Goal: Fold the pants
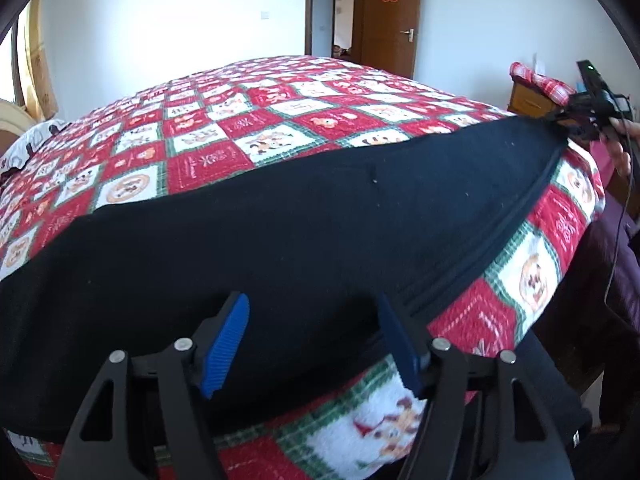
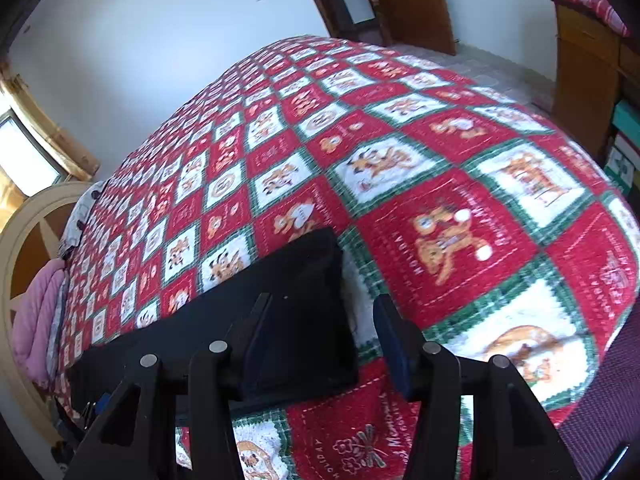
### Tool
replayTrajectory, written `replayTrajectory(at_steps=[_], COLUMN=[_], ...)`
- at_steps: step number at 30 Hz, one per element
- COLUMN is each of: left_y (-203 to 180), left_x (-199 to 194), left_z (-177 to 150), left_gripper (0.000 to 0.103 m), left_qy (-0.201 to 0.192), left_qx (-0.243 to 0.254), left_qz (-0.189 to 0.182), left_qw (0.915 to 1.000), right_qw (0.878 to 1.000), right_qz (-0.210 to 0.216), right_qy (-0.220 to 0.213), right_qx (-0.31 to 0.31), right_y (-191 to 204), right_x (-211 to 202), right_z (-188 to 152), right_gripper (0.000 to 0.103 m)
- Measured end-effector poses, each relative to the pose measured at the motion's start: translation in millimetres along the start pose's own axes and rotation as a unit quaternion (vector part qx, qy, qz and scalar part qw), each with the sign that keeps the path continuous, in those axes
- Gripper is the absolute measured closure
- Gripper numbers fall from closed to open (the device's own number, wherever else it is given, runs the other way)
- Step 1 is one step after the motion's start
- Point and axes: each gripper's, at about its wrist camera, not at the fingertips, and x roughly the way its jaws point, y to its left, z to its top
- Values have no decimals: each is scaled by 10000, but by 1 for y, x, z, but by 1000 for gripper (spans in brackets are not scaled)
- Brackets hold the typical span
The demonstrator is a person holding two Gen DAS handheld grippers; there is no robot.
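The black pants (image 1: 280, 240) lie flat in a long strip along the near edge of the bed, running from the left to the far right. My left gripper (image 1: 312, 304) hovers over their near part, its blue pads (image 1: 226, 344) wide apart and gripping nothing. In the right wrist view the squared end of the pants (image 2: 308, 280) lies on the quilt. My right gripper (image 2: 322, 304) stands open over that end, one finger above the cloth and the other above the quilt. From the left wrist view the right gripper (image 1: 588, 116) sits at the pants' far tip, held by a hand (image 1: 624, 148).
A red, white and green patchwork quilt (image 1: 280, 120) covers the bed. Beyond it stands a brown door (image 1: 390, 20), with a wooden cabinet (image 2: 584, 64) to the right. A cream headboard (image 2: 24, 240) and pink bedding (image 2: 36, 320) lie at the left. A cable (image 1: 618, 232) hangs at the right.
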Motion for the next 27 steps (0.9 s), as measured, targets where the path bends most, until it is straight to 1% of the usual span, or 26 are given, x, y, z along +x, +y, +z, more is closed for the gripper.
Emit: replayTrajectory(at_steps=[1,2,5,7,8,10,11,12,14,15,16,17,18,19,20,21,22,23,24,25,26,27], left_y=[0,1,3,5,7,11,14,17,22,23,23,22,20,15,12,4,0,-4,-5,-4,-2,3], left_x=[-1,-2,0,1,1,-1,-2,-3,-6,-7,-9,-12,-14,-16,-17,-17,-16,-15,-14,-13,-14,-15], left_z=[-1,-3,-5,-5,-5,-7,-7,-7,-9,-10,-12,-13,-14,-14,-14,-14,-14,-13,-12,-12,-11,-11], left_gripper=[37,38,45,53,55,65,68,72,72,72,72,72,72,72,71,69,67,66,64,59,55,46], left_qy=[-31,-49,-83,-107,-121,-145,-153,-149,-147,-146,-155,-191,-240,-291,-310,-321,-317,-310,-305,-292,-295,-324], left_qx=[-1,-3,22,44,52,6,-56,-93,-166,-202,-241,-252,-222,-138,-49,114,212,295,310,287,239,148], left_qz=[-27,-50,-35,-26,-17,-55,-78,-85,-112,-139,-157,-128,-135,-183,-205,-190,-142,-89,-75,-37,11,76], left_qw=[10000,10000,10000,9999,9999,9999,9998,9998,9997,9996,9995,9994,9994,9993,9993,9992,9992,9990,9990,9992,9993,9993], right_qw=[10000,10000,9998,9994,9994,9997,9996,9996,9997,9997,9991,9980,9950,9910,9850,9830,9840,9862,9864,9803,9710,9541], right_qz=[-3,7,116,280,282,-57,-183,-194,-133,-221,-423,-638,-994,-1310,-1626,-1667,-1490,-1216,-849,-558,-396,-279], right_qy=[31,37,-106,-132,-161,-227,-215,-156,-70,-25,30,29,-76,-237,-451,-535,-577,-577,-606,-677,-712,-678], right_qx=[-50,-91,-136,-121,-88,-11,29,131,194,97,2,-33,-72,-146,-358,-554,-789,-962,-1270,-1772,-2249,-2903], right_y=[2,3,11,16,16,9,5,-2,-7,-4,1,4,8,14,27,38,54,68,90,116,138,166], right_x=[3,5,0,-4,-5,-4,0,6,11,10,8,5,-2,-10,-21,-28,-34,-37,-39,-39,-36,-29], right_z=[-1,-2,-5,-8,-10,-16,-17,-18,-18,-17,-16,-15,-15,-15,-16,-17,-20,-23,-29,-38,-48,-66], right_gripper=[83,89,94,94,94,94,94,94,94,92,86,64,49,49,49,49,49,49,49,49,49,49])
